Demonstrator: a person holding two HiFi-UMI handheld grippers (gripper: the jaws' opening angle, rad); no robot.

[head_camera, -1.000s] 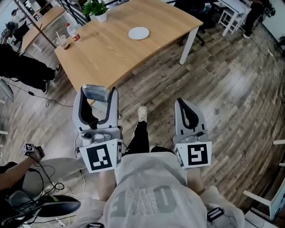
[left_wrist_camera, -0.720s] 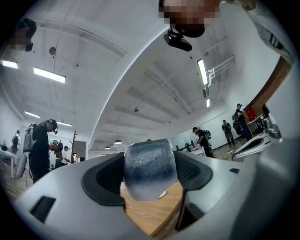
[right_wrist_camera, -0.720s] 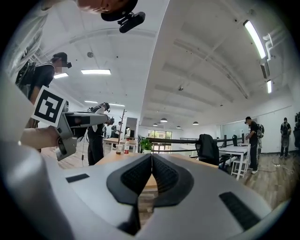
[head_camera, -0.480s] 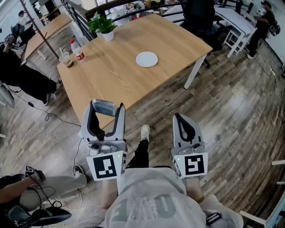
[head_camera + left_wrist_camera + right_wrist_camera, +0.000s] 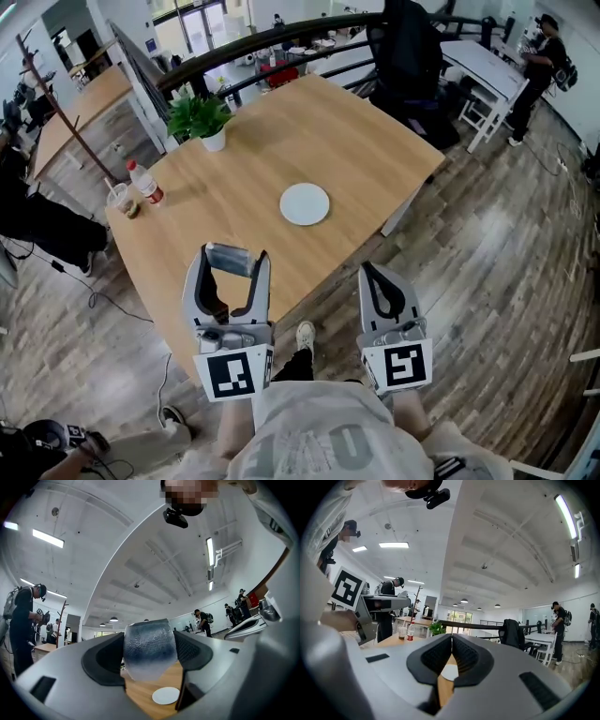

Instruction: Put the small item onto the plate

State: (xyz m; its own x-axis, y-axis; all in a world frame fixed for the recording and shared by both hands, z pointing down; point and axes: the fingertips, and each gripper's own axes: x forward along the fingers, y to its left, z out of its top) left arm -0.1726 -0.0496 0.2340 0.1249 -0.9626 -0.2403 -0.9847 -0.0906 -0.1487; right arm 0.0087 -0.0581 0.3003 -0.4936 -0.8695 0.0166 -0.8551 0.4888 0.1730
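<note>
Nearer by a good stretch than a second ago to the wooden bench [image 5: 356,141], now filling the upper centre of the head view. At lower left, the left gripper [image 5: 233,272], tips over the bench's near edge, fingers clamped. At lower right, the right gripper [image 5: 373,274], over the floor, fingers pressed together on nothing. Mid-bench, a white plate [image 5: 305,203]. Pinned between the left fingers, well apart from that plate, the small item [image 5: 149,648], crumpled and blue-grey.
</note>
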